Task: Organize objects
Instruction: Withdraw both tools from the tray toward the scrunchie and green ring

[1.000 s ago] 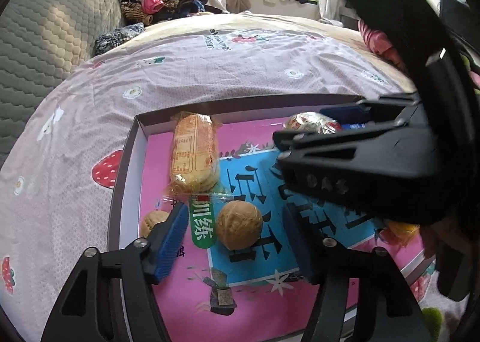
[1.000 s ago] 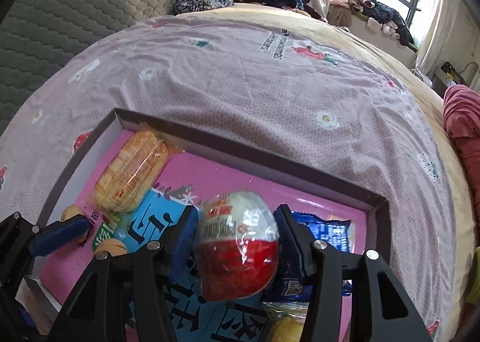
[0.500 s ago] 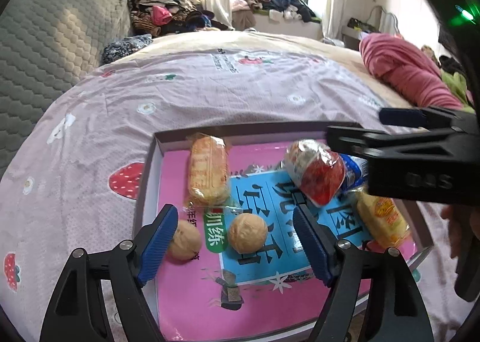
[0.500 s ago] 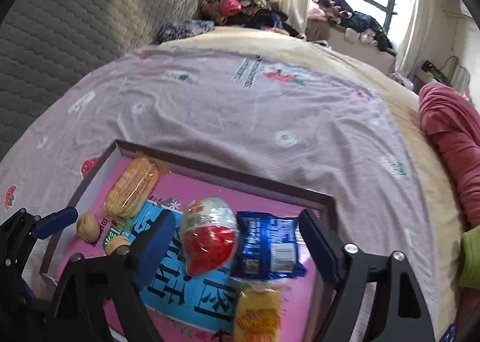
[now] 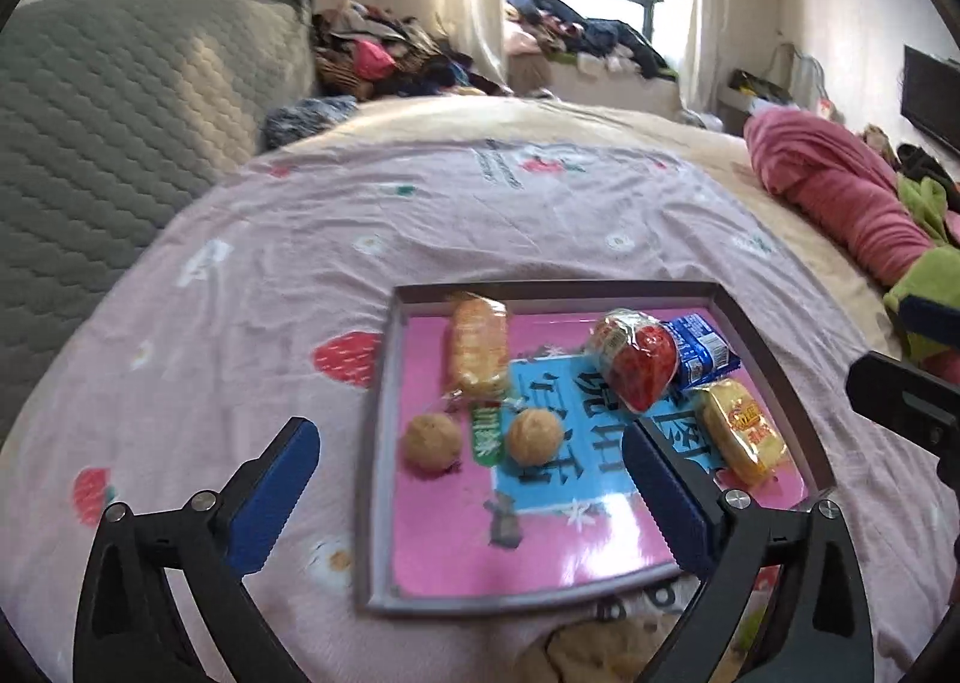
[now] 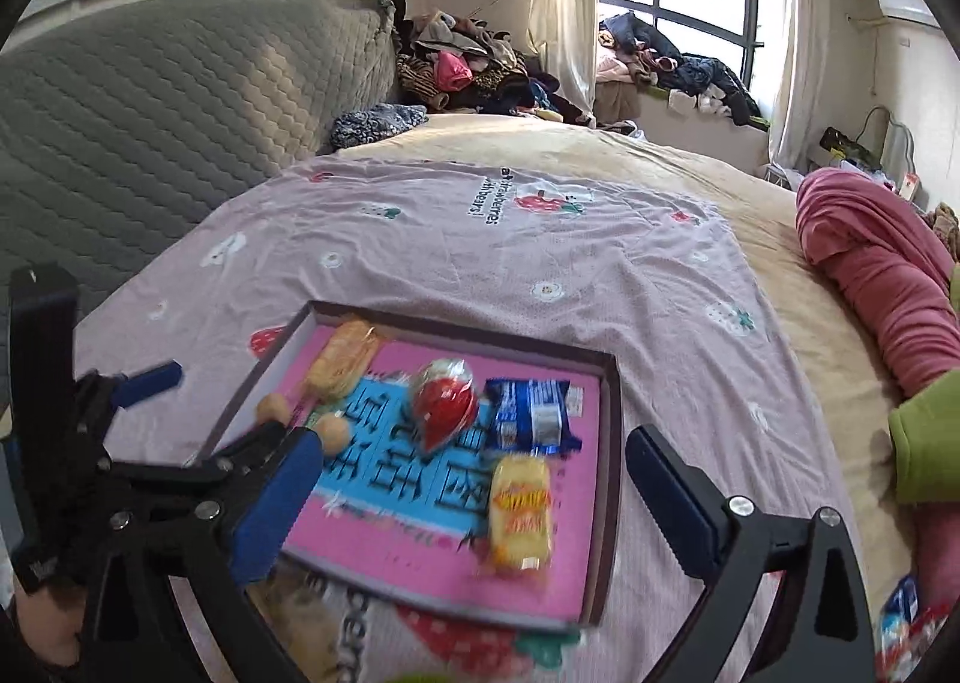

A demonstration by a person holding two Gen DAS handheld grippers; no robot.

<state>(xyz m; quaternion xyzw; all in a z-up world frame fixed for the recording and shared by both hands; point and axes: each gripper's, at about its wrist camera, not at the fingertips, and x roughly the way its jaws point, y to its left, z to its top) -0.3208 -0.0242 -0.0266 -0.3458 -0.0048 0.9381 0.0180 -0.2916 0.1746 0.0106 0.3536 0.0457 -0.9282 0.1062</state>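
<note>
A shallow grey-rimmed box lid with a pink and blue lining lies on the bed. In it lie a red-and-white wrapped egg, a blue snack packet, a yellow wrapped cake, an orange biscuit pack, a green sachet and two walnuts. My left gripper is open and empty above the lid's near edge. My right gripper is open and empty above the lid.
The bed is covered by a pink strawberry-print sheet. A grey quilted headboard stands at the left. A rolled pink blanket lies at the right. Piled clothes lie at the back. Another snack packet lies at the lower right.
My right gripper opened and let go of the wrapped egg, which now lies in the lid. Both grippers have pulled back and up from the lid.
</note>
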